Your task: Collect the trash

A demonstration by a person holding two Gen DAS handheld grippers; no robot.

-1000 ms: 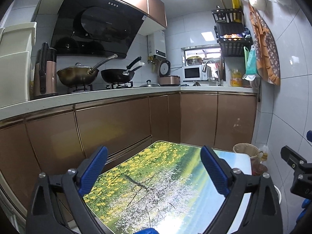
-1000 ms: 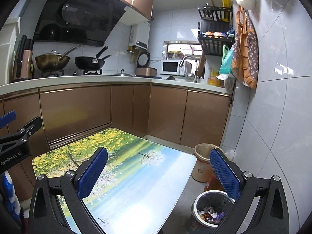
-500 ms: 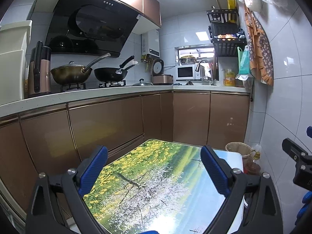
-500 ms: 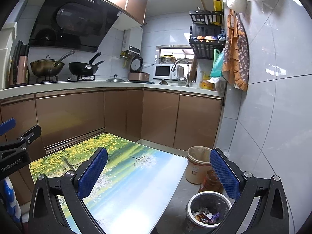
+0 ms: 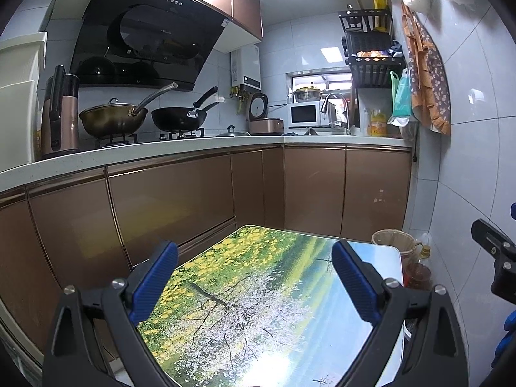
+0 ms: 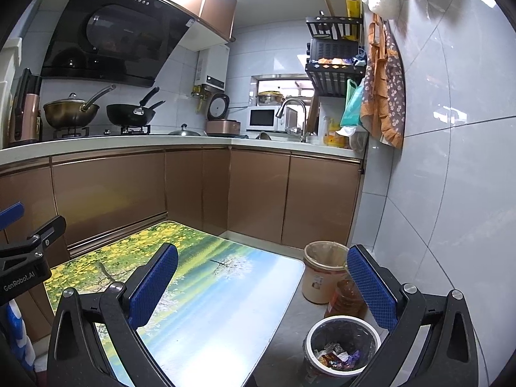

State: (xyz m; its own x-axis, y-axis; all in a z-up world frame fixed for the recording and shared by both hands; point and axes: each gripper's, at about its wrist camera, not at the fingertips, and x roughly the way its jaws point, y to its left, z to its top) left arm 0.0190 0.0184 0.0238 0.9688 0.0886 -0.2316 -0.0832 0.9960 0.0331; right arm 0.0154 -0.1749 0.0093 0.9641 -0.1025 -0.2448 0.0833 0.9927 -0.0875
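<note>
- As far as I can judge, collecting looks nearly done: wrappers (image 6: pixel 338 354) already lie in the small bin (image 6: pixel 309 338) on the floor, near right of the table (image 6: pixel 225 306).
- My left gripper (image 5: pixel 254 277) and right gripper (image 6: pixel 262 282) both hang spread, holding nothing.
- I see no loose trash on the tabletop.

Table top (image 6: pixel 225 296) bare; bin (image 6: pixel 342 348), jar (image 6: pixel 345 296), bucket (image 6: pixel 322 271) crowd wall side.

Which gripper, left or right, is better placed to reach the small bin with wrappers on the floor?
Right, probably. The bin lies low between the open right gripper fingers, beside the table. The left gripper, also open, faces the tabletop, and its view does not clearly show the bin.
</note>
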